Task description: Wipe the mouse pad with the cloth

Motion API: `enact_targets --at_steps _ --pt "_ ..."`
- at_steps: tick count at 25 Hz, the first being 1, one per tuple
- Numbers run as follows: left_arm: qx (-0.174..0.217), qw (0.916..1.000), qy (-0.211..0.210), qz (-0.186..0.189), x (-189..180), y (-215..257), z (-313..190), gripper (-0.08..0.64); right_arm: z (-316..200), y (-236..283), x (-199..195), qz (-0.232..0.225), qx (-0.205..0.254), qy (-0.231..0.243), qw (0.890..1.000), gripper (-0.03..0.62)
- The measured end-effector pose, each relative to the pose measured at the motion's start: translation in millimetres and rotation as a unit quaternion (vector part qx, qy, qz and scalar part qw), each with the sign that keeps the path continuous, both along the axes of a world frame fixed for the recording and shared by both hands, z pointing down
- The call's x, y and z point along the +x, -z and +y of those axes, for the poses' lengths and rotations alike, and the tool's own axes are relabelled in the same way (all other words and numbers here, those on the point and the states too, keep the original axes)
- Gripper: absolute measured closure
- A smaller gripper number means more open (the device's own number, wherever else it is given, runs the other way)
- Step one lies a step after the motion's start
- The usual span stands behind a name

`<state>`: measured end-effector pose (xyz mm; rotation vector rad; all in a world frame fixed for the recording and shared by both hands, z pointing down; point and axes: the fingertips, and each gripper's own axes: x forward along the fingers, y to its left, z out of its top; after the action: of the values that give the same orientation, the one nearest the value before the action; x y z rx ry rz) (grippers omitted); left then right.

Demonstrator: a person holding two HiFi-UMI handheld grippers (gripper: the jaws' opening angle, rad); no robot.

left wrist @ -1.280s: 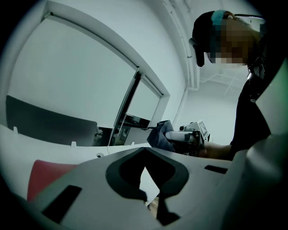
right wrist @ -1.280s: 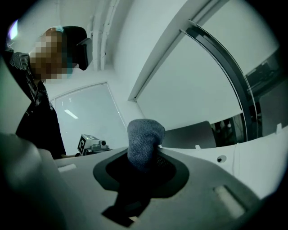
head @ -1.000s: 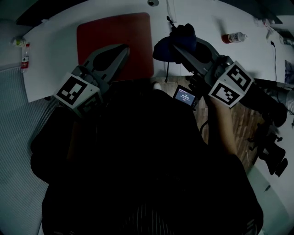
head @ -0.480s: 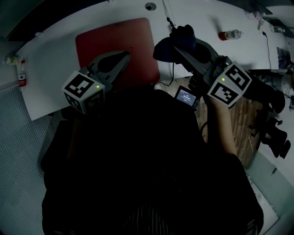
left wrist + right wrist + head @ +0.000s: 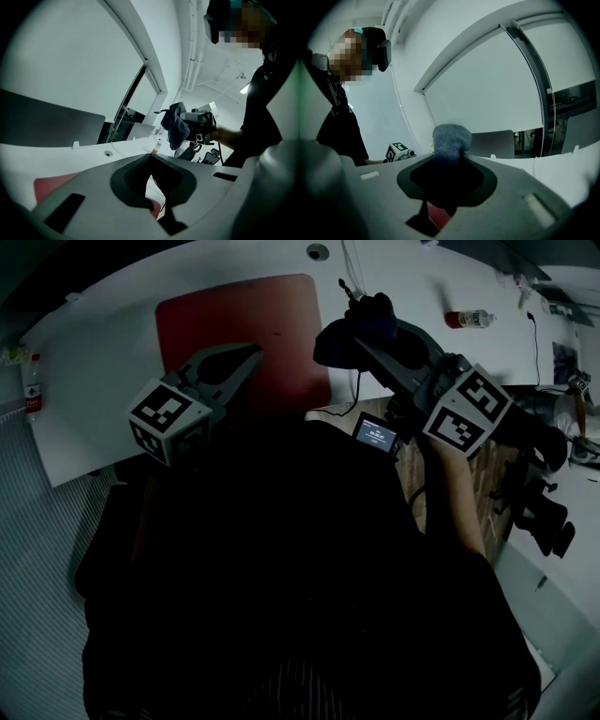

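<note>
A red mouse pad [image 5: 234,324] lies on the white table [image 5: 103,362], ahead of me and slightly left. My left gripper [image 5: 255,352] hovers over the pad's near half, its jaws closed tip to tip with nothing between them. Its own view [image 5: 150,157] shows a strip of the pad [image 5: 51,185] below. My right gripper [image 5: 356,334] is raised beside the pad's right edge, shut on a dark blue cloth [image 5: 361,322] that bunches above the jaws [image 5: 446,157] and hangs down. The left gripper view also shows the cloth [image 5: 176,124].
A small bottle with a red label [image 5: 469,318] lies on the table at the far right, and another bottle [image 5: 28,381] stands at the far left. A cable runs down to a small lit screen [image 5: 377,435] near the table edge. Dark gear [image 5: 544,512] sits on the wooden floor to the right.
The head view has shifted a little, so the pad sits lower and further right in it. Both grippers keep nearly the same places, and the right one still holds the cloth.
</note>
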<state>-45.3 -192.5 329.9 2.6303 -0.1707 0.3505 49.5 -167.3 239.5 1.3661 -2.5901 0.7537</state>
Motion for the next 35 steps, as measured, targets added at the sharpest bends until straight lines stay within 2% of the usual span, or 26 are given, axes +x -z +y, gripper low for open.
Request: enact_targets --at_steps 7,11,17,26,35 --pt "-0.007 0.9999 0.001 -0.013 -15.3 -18.9 -7.4 0.560 -12.9 -7.9 -22.1 0.019 -0.002 0.021 1.000 0.489" --pt "-0.013 0.9997 0.001 -0.021 -15.4 -24.4 -5.8 0.560 -16.4 -10.9 -19.1 0.010 -0.004 0.020 1.000 0.490" --pt "-0.013 0.9983 0.007 -0.056 -0.5 -33.2 -1.6 0.560 -26.6 -11.2 -6.3 -0.007 0.001 0.041 0.999 0.490" --pt "-0.037 0.9933 0.053 -0.096 12.2 -49.8 -9.9 0.560 -63.3 -20.1 11.1 -0.031 0.005 0.095 0.995 0.489" --pt "-0.072 0.9843 0.098 -0.128 23.4 -72.3 -6.2 0.560 -76.8 -50.8 25.8 -0.064 -0.028 0.134 0.989 0.489"
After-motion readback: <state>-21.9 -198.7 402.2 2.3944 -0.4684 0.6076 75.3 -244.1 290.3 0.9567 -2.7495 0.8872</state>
